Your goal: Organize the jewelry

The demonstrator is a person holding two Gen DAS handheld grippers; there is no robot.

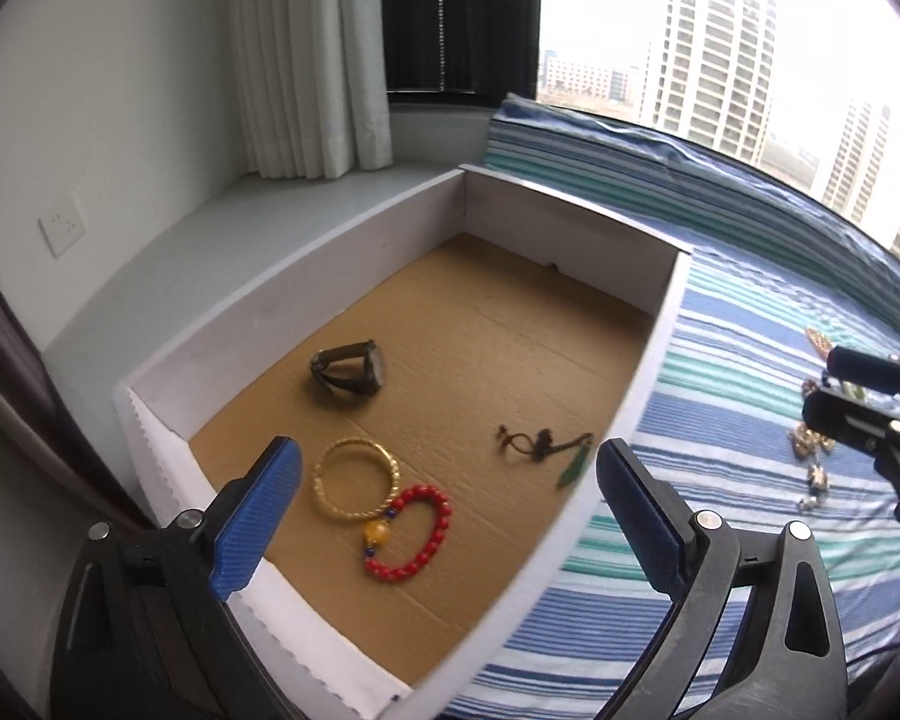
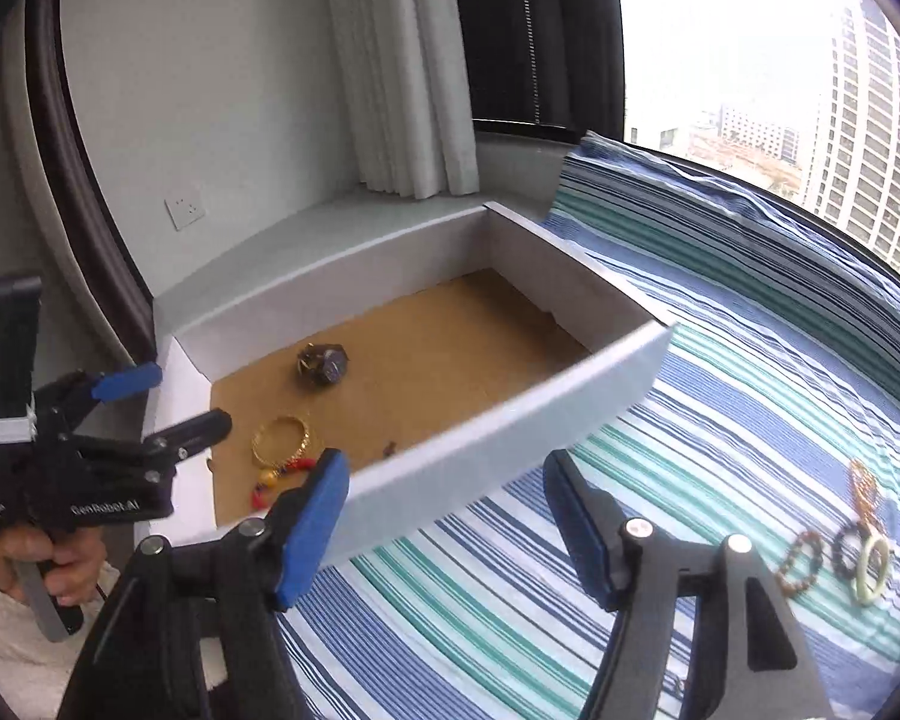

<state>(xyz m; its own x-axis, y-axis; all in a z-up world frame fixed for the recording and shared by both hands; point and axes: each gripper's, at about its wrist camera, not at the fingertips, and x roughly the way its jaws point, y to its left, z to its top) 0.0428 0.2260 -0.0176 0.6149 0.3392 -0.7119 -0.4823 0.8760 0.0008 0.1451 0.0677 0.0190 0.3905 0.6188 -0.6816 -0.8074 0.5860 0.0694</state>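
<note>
A white box (image 1: 654, 354) with a brown cardboard floor lies on a striped bedsheet. In it are a dark watch (image 1: 348, 372), a gold bangle (image 1: 357, 480), a red bead bracelet (image 1: 414, 534) and a cord with a green pendant (image 1: 540, 444). My left gripper (image 1: 450, 510) hangs open over the box's near end, nothing between its blue pads. My right gripper (image 2: 444, 531) is open above the sheet beside the box wall (image 2: 510, 420), empty. On the sheet to its right lie a brown bead bracelet (image 2: 801, 561), a dark bead bracelet (image 2: 849, 552), a pale bangle (image 2: 870, 570) and a gold chain (image 2: 864, 492).
A hand (image 2: 60, 564) holds the left gripper (image 2: 192, 395) at the box's left end. The right gripper (image 1: 819, 384) shows over more small jewellery (image 1: 810, 444) on the bedsheet (image 1: 720, 420). A grey sill, white curtain (image 1: 312, 60) and window lie behind.
</note>
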